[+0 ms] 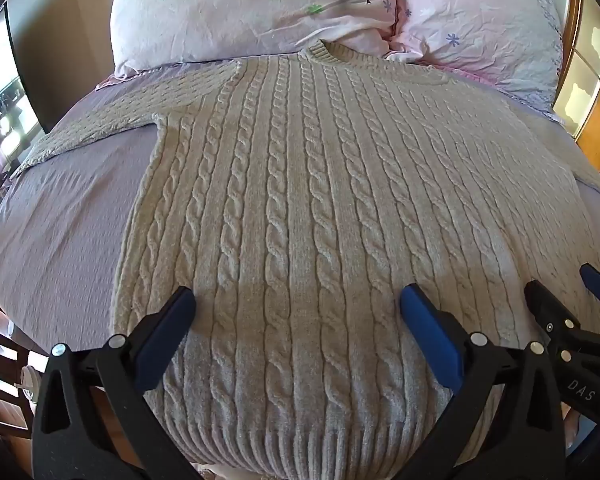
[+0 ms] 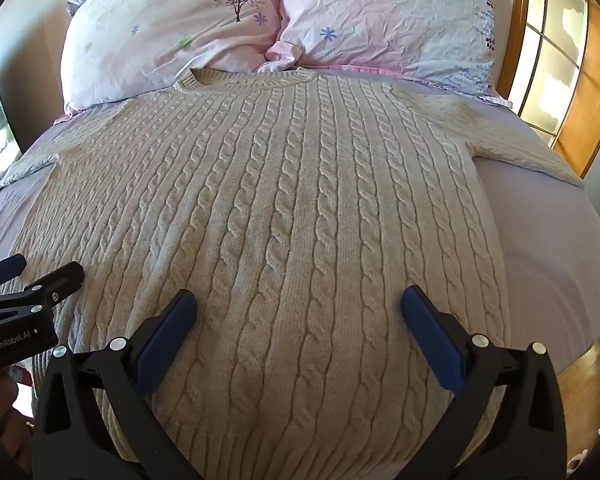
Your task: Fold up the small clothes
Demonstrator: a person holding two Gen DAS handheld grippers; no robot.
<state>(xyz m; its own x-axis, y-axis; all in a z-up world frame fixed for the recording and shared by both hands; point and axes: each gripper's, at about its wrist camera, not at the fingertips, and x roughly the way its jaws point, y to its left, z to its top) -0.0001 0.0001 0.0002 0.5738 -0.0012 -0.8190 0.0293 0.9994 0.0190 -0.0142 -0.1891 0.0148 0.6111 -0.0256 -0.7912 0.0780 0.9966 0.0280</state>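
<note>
A cream cable-knit sweater (image 1: 300, 184) lies flat on the bed, collar toward the pillows, both sleeves spread out sideways; it also shows in the right wrist view (image 2: 284, 200). My left gripper (image 1: 298, 300) is open and empty, hovering over the sweater's lower left part near the hem. My right gripper (image 2: 299, 300) is open and empty over the lower right part. Each gripper shows in the other's view: the right one (image 1: 568, 292) at the right edge, the left one (image 2: 40, 272) at the left edge.
The bed has a lilac sheet (image 1: 60, 220) (image 2: 548, 240). Two pink floral pillows (image 1: 252, 12) (image 2: 388, 28) lie at the head. A wooden window frame (image 2: 540, 60) stands on the right. A dark screen (image 1: 24, 80) stands on the left.
</note>
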